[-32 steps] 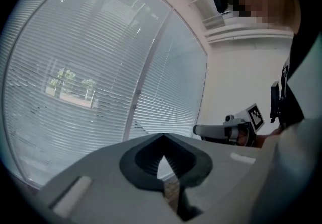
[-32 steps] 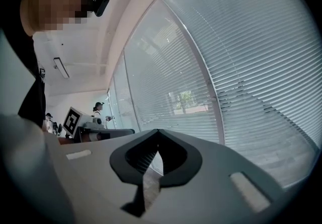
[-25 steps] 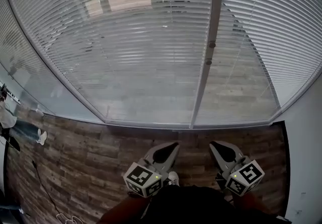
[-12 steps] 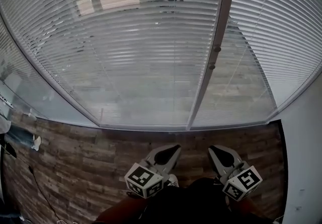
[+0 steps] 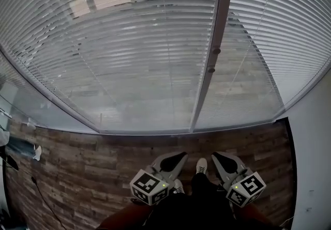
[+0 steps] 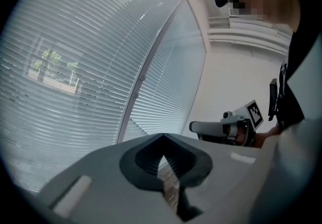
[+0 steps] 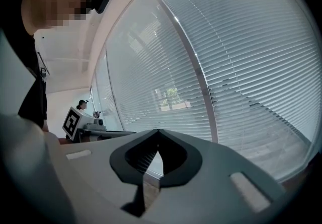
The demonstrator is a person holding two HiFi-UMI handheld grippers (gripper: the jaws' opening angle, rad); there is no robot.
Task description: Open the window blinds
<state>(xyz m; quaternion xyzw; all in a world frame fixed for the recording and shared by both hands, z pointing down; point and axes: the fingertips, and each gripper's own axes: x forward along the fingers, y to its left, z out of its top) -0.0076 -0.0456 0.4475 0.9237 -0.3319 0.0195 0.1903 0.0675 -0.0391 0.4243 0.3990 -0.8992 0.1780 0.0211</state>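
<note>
As seen from the head view, shows the left tool (image 5: 181,155) and right tool (image 5: 217,155) side by side at bottom centre. Places them well apart from the window blinds (image 5: 145,58), which fill the upper frame, fully lowered, with wooden floor (image 5: 77,162) between. Marks two small knobs (image 5: 215,50) on the window post (image 5: 204,94), possibly the slat controls.

In the left gripper view, finds the jaws pressed together on nothing, pointing toward the slats.

In the right gripper view, likewise finds the jaws closed and empty, facing the blinds. Probably carries both low and closed because nothing is within reach to grip yet.
</note>
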